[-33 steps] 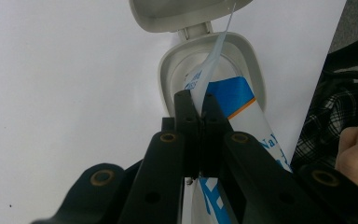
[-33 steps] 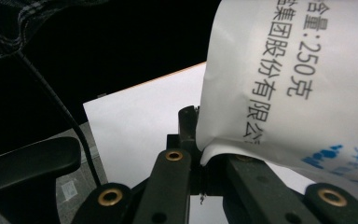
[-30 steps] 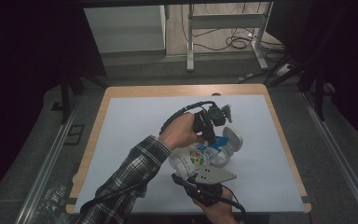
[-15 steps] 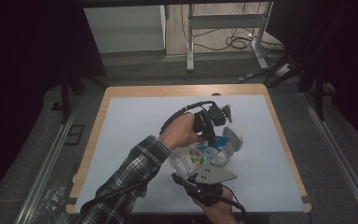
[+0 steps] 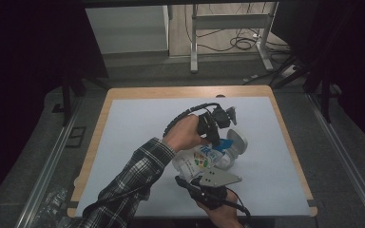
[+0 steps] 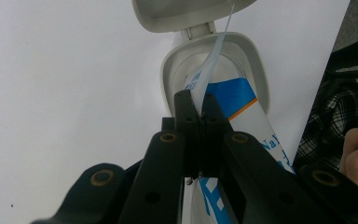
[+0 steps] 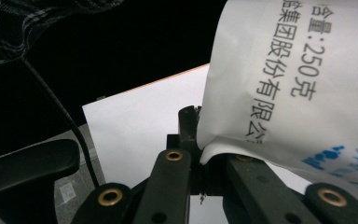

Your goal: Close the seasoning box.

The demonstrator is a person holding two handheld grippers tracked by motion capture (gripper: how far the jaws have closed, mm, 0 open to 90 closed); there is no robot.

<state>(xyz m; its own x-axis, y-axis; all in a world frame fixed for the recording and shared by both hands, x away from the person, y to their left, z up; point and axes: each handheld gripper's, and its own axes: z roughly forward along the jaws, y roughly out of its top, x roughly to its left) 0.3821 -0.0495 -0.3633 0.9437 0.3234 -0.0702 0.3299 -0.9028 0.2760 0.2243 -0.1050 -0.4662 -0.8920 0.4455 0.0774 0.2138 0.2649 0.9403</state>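
2 grippers clamp 1 printed plastic bag (image 5: 200,159): left gripper (image 6: 198,109) pinches its top by open grey box (image 6: 256,70), right gripper (image 7: 199,140) its bottom edge.

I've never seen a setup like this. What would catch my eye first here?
Probably the white plastic pouch with blue print in the middle of the pale table mat, pinched between two hand-held tools. The left tool is shut on its upper edge, feeding it into an open light-grey flip-lid container. The right tool, nearest the person, is shut on the pouch's opposite edge; a plaid sleeve reaches in from below.
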